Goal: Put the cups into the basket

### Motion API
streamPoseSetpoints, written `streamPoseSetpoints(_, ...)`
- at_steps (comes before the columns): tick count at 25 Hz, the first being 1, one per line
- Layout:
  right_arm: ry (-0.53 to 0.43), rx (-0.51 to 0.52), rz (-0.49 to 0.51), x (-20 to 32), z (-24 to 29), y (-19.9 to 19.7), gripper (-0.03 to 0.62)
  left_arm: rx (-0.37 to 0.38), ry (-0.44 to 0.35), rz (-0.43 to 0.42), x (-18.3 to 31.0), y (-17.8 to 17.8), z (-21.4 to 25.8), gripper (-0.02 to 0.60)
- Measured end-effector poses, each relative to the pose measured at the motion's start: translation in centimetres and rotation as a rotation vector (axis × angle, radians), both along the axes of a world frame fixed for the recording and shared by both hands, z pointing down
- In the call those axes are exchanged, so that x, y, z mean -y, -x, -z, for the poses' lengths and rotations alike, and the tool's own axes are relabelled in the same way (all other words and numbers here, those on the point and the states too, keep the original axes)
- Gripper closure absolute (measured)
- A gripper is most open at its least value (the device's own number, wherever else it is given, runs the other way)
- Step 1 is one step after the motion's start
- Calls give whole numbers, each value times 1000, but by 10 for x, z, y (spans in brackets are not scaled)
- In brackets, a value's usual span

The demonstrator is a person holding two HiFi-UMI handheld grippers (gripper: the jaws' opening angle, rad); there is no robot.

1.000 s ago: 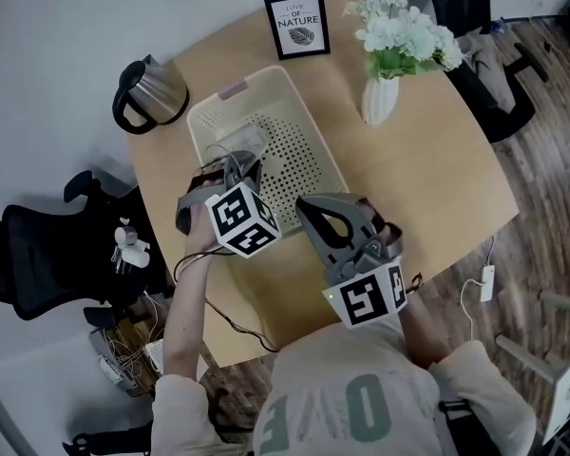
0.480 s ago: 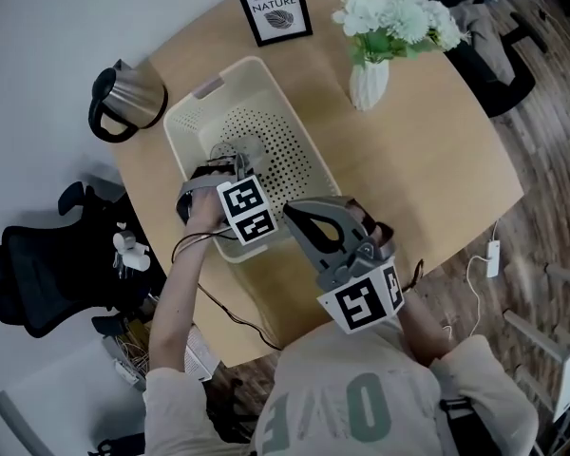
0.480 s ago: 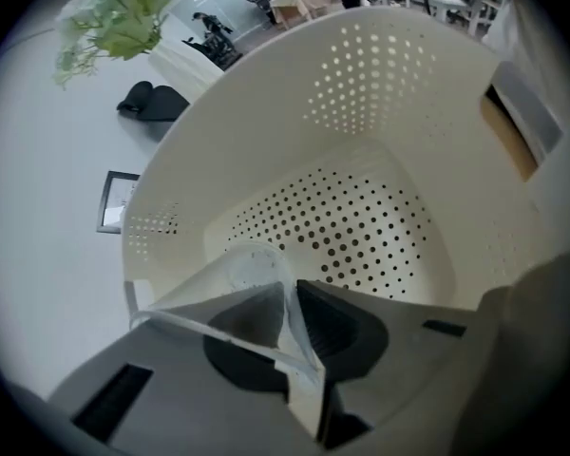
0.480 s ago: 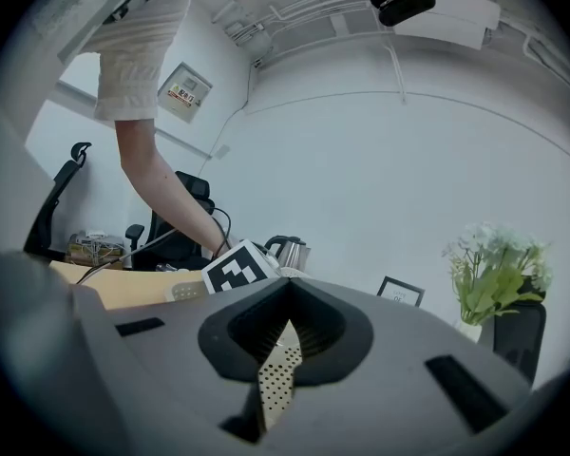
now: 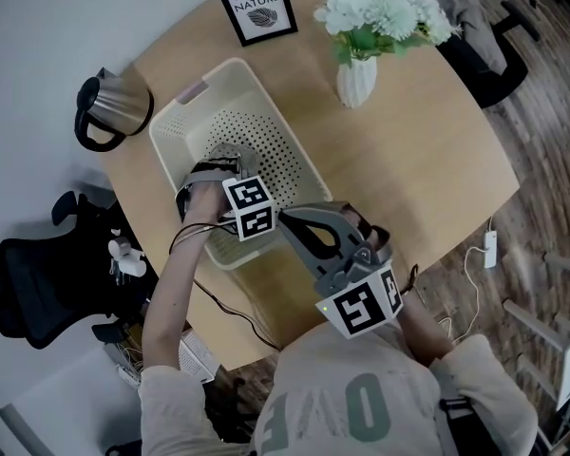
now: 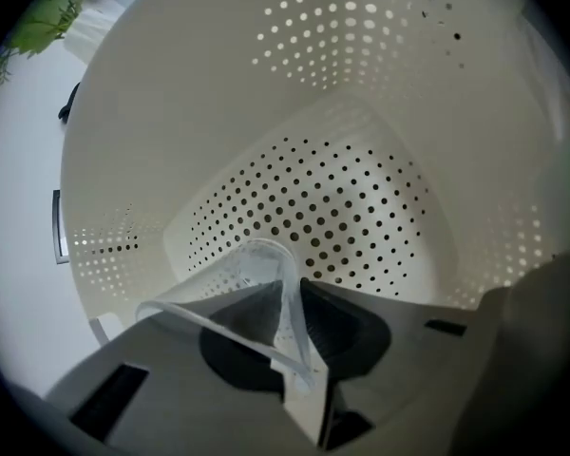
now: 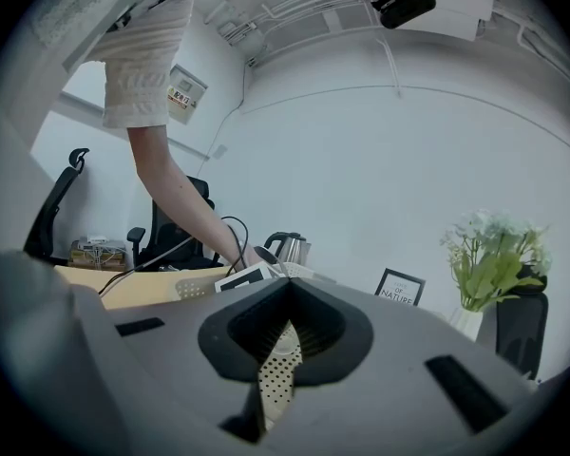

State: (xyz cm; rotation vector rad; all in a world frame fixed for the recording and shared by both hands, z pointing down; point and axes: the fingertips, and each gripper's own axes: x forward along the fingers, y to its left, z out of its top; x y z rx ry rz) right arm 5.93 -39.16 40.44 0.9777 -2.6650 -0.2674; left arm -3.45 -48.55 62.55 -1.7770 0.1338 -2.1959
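Left gripper [image 6: 295, 288] pinched a clear cup [image 6: 239, 275] by its wall inside the basket [image 5: 176, 114]. Right gripper [image 5: 290, 224], jaws together and empty, hovered at the basket's five o'clock.

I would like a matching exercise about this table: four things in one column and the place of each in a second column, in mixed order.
Things:
1. kettle
2. frame
3. vase
4. cup

Places:
A. held in the left claw, inside the basket
B. to the right of the basket, holding white flowers
C. to the left of the basket
D. at the far edge of the table, beyond the basket

Pairs: 1-C, 2-D, 3-B, 4-A
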Motion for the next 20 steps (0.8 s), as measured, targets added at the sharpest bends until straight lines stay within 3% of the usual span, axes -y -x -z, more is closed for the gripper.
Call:
streamPoseSetpoints(12,-22,24,23,-9,10,5,597,-60,-81,12,9,-13,27,492)
streamPoseSetpoints(20,-50,43,33,-25,33,7,595,-183,-240,45,0,-19,95,495)
